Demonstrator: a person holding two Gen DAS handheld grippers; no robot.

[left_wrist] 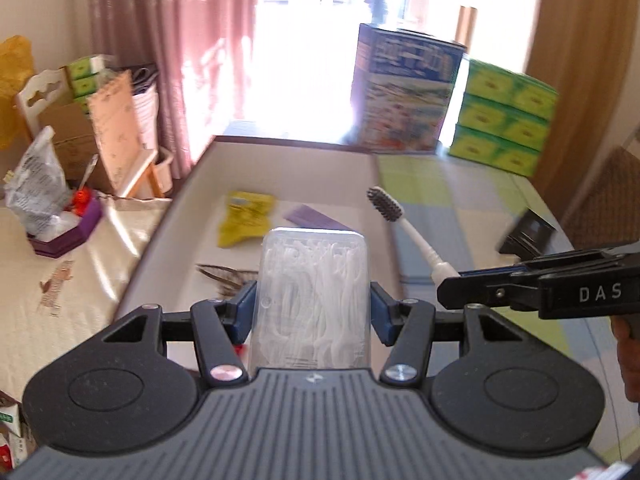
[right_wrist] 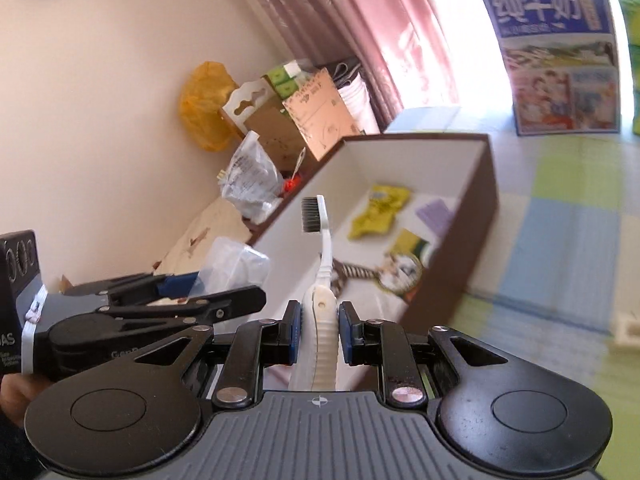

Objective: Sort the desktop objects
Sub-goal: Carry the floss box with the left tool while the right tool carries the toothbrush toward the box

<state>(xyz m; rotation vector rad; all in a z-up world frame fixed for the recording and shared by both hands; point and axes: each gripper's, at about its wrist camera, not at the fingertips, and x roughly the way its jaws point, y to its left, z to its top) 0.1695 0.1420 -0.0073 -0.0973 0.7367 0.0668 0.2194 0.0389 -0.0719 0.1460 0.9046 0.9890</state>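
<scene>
My left gripper (left_wrist: 312, 312) is shut on a clear plastic box of white floss picks (left_wrist: 312, 292), held above the brown box with a white inside (left_wrist: 200, 184). My right gripper (right_wrist: 319, 334) is shut on a white toothbrush (right_wrist: 322, 276) with dark bristles, held upright above the same brown box (right_wrist: 476, 216); the toothbrush also shows in the left wrist view (left_wrist: 404, 228). Inside the box lie a yellow packet (left_wrist: 246, 218), a purple card (left_wrist: 312, 218) and a striped feather-like item (left_wrist: 224, 276). The floss box shows at the left of the right wrist view (right_wrist: 232, 268).
A blue milk carton (left_wrist: 404, 92) and green cartons (left_wrist: 500, 116) stand at the back on the checked cloth (left_wrist: 460, 208). A small black object (left_wrist: 528, 232) lies to the right. Bags, cardboard boxes and a purple tray (left_wrist: 64, 236) crowd the left by the curtain.
</scene>
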